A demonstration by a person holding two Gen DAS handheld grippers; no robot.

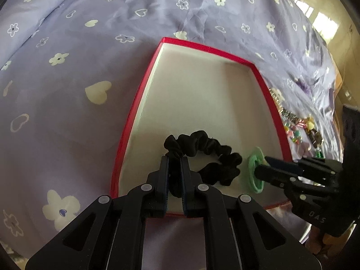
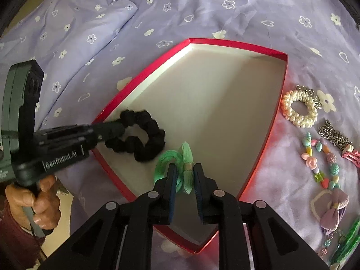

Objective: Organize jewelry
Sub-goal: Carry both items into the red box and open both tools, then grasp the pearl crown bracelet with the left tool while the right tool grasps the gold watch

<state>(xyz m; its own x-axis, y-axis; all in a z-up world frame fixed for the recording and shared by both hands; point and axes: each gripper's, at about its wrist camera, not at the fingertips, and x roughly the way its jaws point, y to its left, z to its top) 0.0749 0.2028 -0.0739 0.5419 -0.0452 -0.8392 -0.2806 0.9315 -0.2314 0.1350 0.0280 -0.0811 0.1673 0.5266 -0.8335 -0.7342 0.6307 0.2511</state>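
Progress: early. Red box (image 2: pixel 231 42) lies open on the bed w/ lilac flowered sheet (image 2: pixel 157 6), and holds only what the two grippers carry.

Left gripper (image 1: pixel 175 157) is clamped narrow on a black scrunchie (image 1: pixel 209 150), which rests on the box floor near the left wall. Right gripper (image 2: pixel 184 171) has a green hair tie (image 2: pixel 171 157) between its pads, jaws a bit apart; can't tell if the pads press it or it's being let go.

Still out on the sheet, right of the box: pearl bracelet (image 2: pixel 300 108), metal chain (image 2: pixel 333 135), pastel bead bracelet (image 2: pixel 321 164), lilac bow tie (image 2: pixel 335 213), pink clip (image 2: pixel 351 155), green piece (image 2: pixel 346 245) at frame edge. So most is left, IMO.

Orientation: scrunchie lies flat, its loop stretched into an oval, long axis running from the left gripper toward the green tie. Green tie stands on edge, loops upright-ish.
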